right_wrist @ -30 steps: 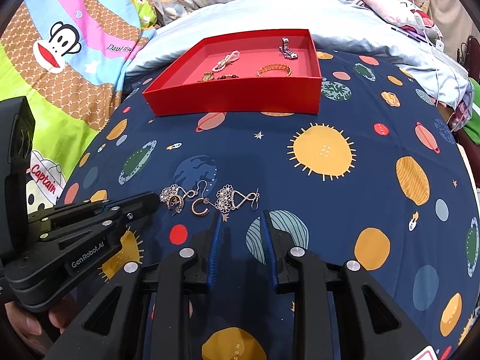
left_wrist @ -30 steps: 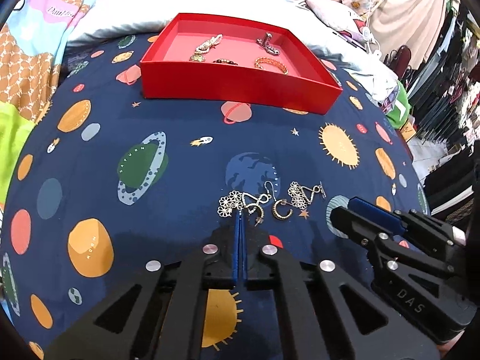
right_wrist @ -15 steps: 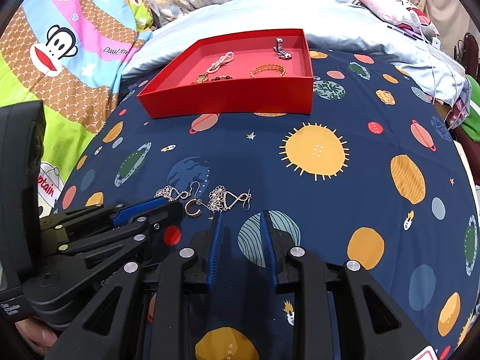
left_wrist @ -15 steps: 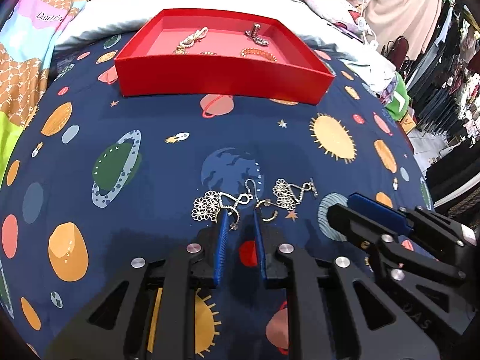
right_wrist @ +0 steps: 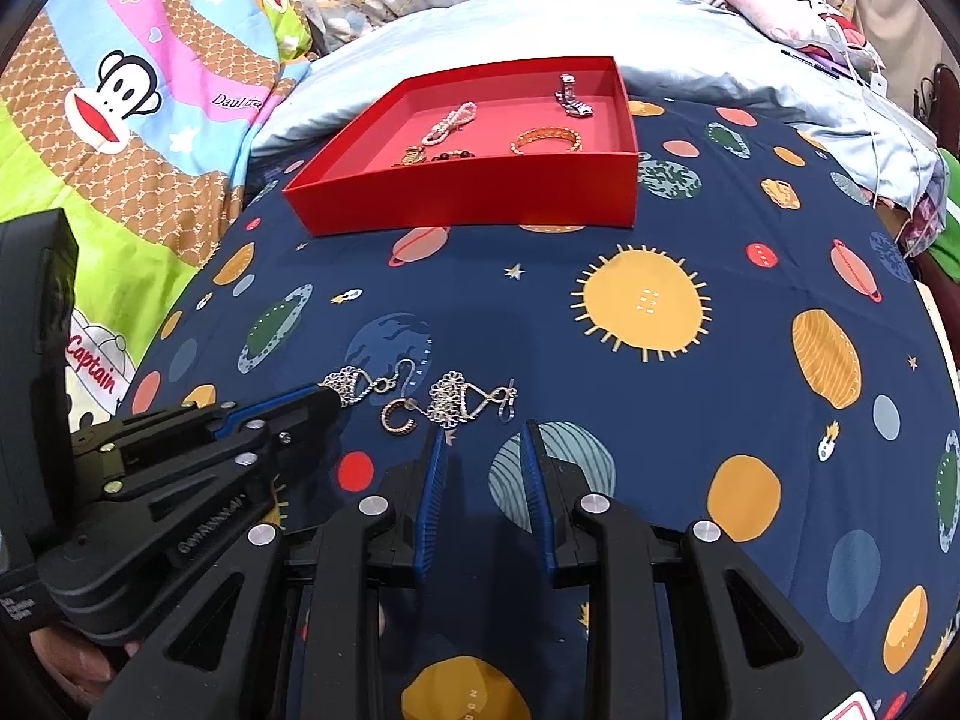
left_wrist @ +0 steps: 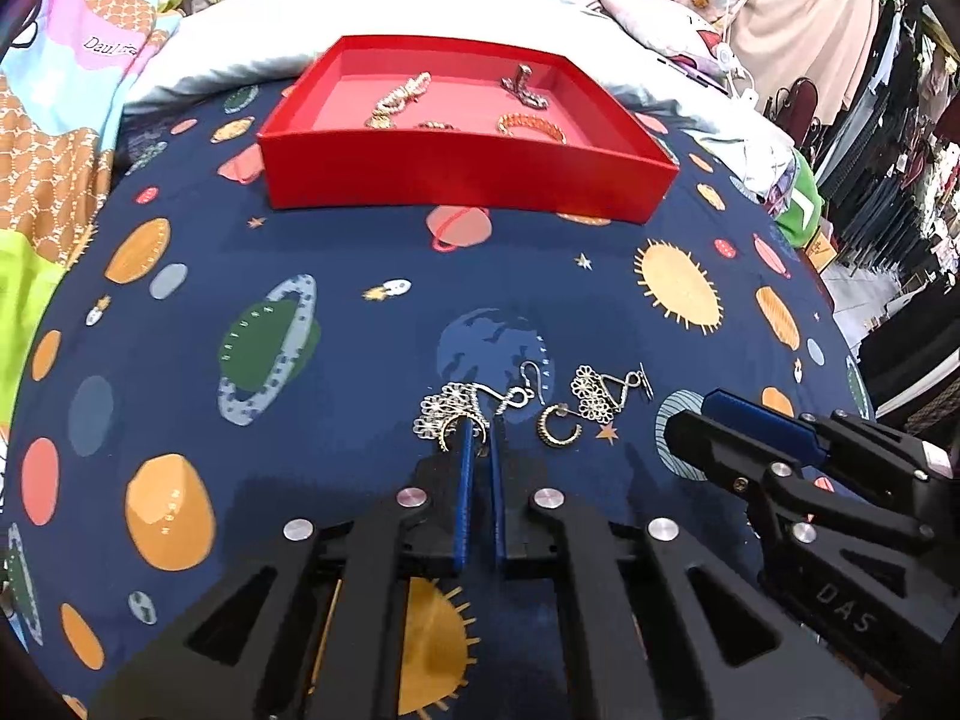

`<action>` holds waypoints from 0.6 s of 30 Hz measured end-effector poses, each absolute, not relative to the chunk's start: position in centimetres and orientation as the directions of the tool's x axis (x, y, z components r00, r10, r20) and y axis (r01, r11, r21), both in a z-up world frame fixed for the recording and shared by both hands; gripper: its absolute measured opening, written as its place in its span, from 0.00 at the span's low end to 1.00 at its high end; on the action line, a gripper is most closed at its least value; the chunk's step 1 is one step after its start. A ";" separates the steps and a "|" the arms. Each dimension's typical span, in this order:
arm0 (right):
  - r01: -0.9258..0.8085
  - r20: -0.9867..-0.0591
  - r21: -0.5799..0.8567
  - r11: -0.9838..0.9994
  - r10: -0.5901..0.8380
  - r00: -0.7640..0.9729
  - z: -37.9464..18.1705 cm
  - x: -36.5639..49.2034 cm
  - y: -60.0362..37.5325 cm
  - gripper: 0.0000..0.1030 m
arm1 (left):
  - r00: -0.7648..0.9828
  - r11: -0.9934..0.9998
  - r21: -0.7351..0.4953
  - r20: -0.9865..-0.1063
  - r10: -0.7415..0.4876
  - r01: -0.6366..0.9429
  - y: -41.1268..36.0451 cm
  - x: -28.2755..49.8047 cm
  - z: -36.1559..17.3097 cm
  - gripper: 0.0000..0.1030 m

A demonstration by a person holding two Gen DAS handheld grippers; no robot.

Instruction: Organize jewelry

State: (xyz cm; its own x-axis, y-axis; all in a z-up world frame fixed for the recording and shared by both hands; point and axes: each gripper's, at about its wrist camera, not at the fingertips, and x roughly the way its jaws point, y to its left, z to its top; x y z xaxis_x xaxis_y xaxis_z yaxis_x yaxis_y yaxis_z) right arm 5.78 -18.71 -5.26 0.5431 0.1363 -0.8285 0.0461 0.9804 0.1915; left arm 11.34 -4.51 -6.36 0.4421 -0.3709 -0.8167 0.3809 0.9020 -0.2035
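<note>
Left wrist view: we recorded the left gripper with jaws drawn narrow about a gold hoop earring, low on the planet-print bedspread; whether they already gripped it we could not tell. Just ahead of those jaws lay a silver flower earring; to their right, a second gold hoop and second flower earring. The right gripper stood just behind that pair, jaws wide and empty. Well beyond both, the red tray held a pearl strand, a gold bangle, a silver piece and a dark beaded piece. We judged roughly half stowed; four earrings remained outside.
</note>
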 end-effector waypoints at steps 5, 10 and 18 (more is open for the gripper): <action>0.012 -0.824 0.211 0.977 0.172 0.540 -5.2 6.1 -17.6 0.24 | 0.454 0.914 -0.212 -0.814 -0.361 0.346 -2.8 11.6 -5.6 0.04; -0.021 -0.830 0.218 0.976 0.197 0.523 -5.9 6.9 -16.0 0.24 | 0.460 0.925 -0.214 -0.818 -0.345 0.315 -1.5 11.9 -5.6 0.04; -0.037 -0.843 0.223 0.974 0.212 0.494 -7.1 8.0 -14.9 0.24 | 0.451 0.928 -0.219 -0.825 -0.341 0.301 -0.8 12.1 -6.1 0.04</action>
State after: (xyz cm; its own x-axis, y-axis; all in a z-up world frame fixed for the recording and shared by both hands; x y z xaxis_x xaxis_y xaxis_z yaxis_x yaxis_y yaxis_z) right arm 7.99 -14.90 -7.12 0.4939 0.2120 -0.8433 -0.0373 0.9741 0.2230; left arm 12.13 -0.83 -6.05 0.4508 -0.3411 -0.8248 0.3010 0.9281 -0.2193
